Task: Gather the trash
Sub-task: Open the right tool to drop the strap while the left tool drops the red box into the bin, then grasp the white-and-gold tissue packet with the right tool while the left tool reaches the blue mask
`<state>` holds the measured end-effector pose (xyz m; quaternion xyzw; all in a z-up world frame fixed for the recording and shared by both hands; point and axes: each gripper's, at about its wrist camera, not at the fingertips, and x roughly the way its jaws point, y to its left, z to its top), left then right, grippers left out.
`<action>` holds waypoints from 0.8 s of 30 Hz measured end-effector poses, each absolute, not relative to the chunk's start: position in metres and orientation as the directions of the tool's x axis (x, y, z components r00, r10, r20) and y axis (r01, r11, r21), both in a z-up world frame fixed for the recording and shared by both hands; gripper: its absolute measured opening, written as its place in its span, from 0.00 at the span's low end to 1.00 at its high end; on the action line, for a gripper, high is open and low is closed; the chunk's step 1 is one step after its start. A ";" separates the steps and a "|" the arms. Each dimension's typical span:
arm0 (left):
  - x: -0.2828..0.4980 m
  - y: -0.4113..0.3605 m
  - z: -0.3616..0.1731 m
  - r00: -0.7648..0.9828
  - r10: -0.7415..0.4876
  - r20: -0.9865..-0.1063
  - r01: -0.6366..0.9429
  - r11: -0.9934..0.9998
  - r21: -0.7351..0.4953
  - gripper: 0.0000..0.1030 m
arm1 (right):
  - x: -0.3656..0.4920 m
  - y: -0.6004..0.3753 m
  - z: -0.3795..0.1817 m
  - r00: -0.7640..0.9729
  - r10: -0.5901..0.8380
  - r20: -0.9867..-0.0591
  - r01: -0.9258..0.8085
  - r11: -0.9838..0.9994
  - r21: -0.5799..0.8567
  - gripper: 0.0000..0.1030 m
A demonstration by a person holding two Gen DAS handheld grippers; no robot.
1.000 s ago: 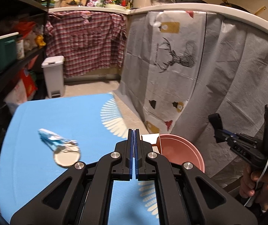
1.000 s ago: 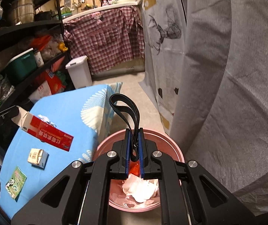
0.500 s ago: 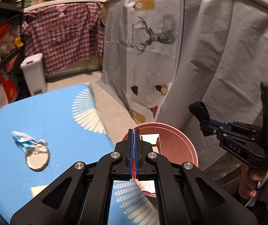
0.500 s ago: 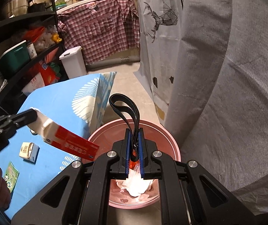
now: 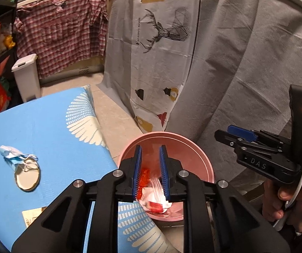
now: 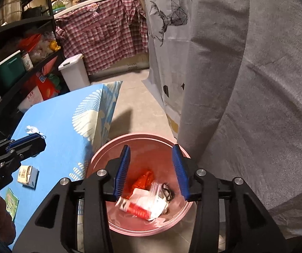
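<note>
A pink bin (image 6: 142,141) stands on the floor beside the blue table (image 6: 62,130). It holds a red-and-white carton (image 6: 138,207), an orange wrapper (image 6: 143,178), clear plastic and a black strap (image 6: 168,193). My right gripper (image 6: 152,170) is open and empty above the bin. My left gripper (image 5: 150,170) is open and empty over the bin's rim (image 5: 165,135). On the table lie a blue face mask (image 5: 13,156), a round lid (image 5: 26,178), a small carton (image 6: 27,176) and a green packet (image 6: 11,202).
A grey cloth (image 6: 245,84) hangs close behind the bin. A white pedal bin (image 6: 73,69) stands on the floor at the back. Black shelves (image 6: 13,48) with clutter run along the left. Bare floor (image 6: 134,109) lies between table and cloth.
Both grippers have opened. The left one let go of the red-and-white carton and the right one let go of the black strap; both now lie in the pink bin.
</note>
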<state>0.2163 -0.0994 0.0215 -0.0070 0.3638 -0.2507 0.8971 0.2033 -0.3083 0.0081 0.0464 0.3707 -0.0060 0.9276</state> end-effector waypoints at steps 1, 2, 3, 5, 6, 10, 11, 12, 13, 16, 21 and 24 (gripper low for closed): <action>0.216 -0.097 0.023 0.613 -0.452 -0.648 0.441 0.876 -0.195 0.17 | 0.203 -0.308 0.009 0.729 0.025 -0.684 0.043 0.996 0.083 0.41; 0.215 -0.095 0.024 0.616 -0.450 -0.646 0.437 0.878 -0.194 0.17 | 0.202 -0.307 0.011 0.735 0.029 -0.677 0.039 0.996 0.085 0.41; 0.213 -0.093 0.025 0.621 -0.446 -0.645 0.434 0.881 -0.191 0.17 | 0.200 -0.306 0.012 0.741 0.032 -0.671 0.035 0.996 0.087 0.41; 0.210 -0.088 0.027 0.629 -0.438 -0.643 0.429 0.885 -0.183 0.17 | 0.197 -0.302 0.016 0.755 0.046 -0.654 0.017 0.996 0.090 0.41; 0.206 -0.084 0.029 0.635 -0.431 -0.641 0.426 0.888 -0.174 0.17 | 0.195 -0.298 0.019 0.765 0.055 -0.642 0.004 0.996 0.090 0.41; 0.192 -0.062 0.036 0.663 -0.403 -0.632 0.405 0.902 -0.150 0.17 | 0.184 -0.279 0.032 0.804 0.102 -0.586 -0.060 0.994 0.090 0.41; 0.189 -0.056 0.038 0.671 -0.393 -0.629 0.396 0.907 -0.145 0.17 | 0.182 -0.274 0.035 0.810 0.112 -0.576 -0.074 0.993 0.088 0.41; 0.187 -0.048 0.040 0.679 -0.383 -0.626 0.386 0.912 -0.139 0.17 | 0.180 -0.269 0.037 0.815 0.127 -0.566 -0.092 0.992 0.090 0.41; 0.186 -0.042 0.041 0.686 -0.375 -0.623 0.376 0.916 -0.137 0.17 | 0.177 -0.261 0.039 0.818 0.149 -0.555 -0.117 0.989 0.093 0.41; 0.182 -0.013 0.046 0.711 -0.342 -0.614 0.328 0.934 -0.140 0.17 | 0.175 -0.240 0.043 0.820 0.191 -0.539 -0.172 0.981 0.087 0.41; 0.182 0.045 0.056 0.757 -0.270 -0.596 0.225 0.963 -0.150 0.17 | 0.172 -0.209 0.044 0.810 0.256 -0.528 -0.245 0.965 0.093 0.41; 0.184 0.076 0.063 0.781 -0.213 -0.588 0.162 0.977 -0.139 0.17 | 0.172 -0.190 0.041 0.801 0.287 -0.525 -0.281 0.955 0.093 0.41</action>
